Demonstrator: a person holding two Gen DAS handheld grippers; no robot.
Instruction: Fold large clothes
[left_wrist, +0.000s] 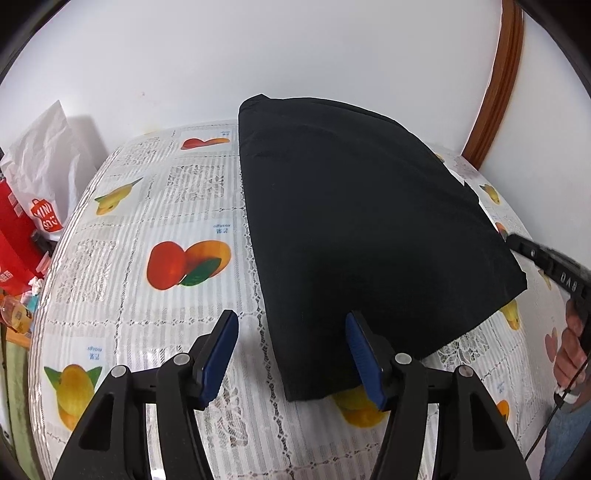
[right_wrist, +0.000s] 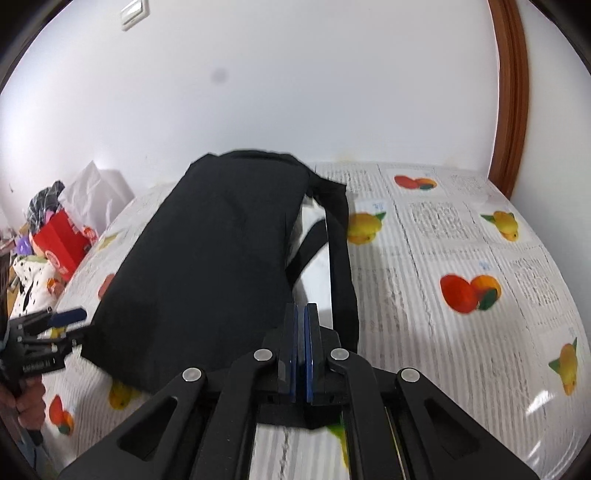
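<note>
Black garment (left_wrist: 369, 229): folded, lying on the counter (left_wrist: 155, 206), which wears a fruit-print cloth. Near right edge lifted. Left gripper (left_wrist: 291, 354): blue fingers (left_wrist: 221, 354) apart, straddling the garment's near left edge, not pressing it. Right gripper (right_wrist: 303, 347): fingers together, clamped on the garment's raised edge. Red shopping bag (left_wrist: 14, 229) beside the counter, left.
</note>
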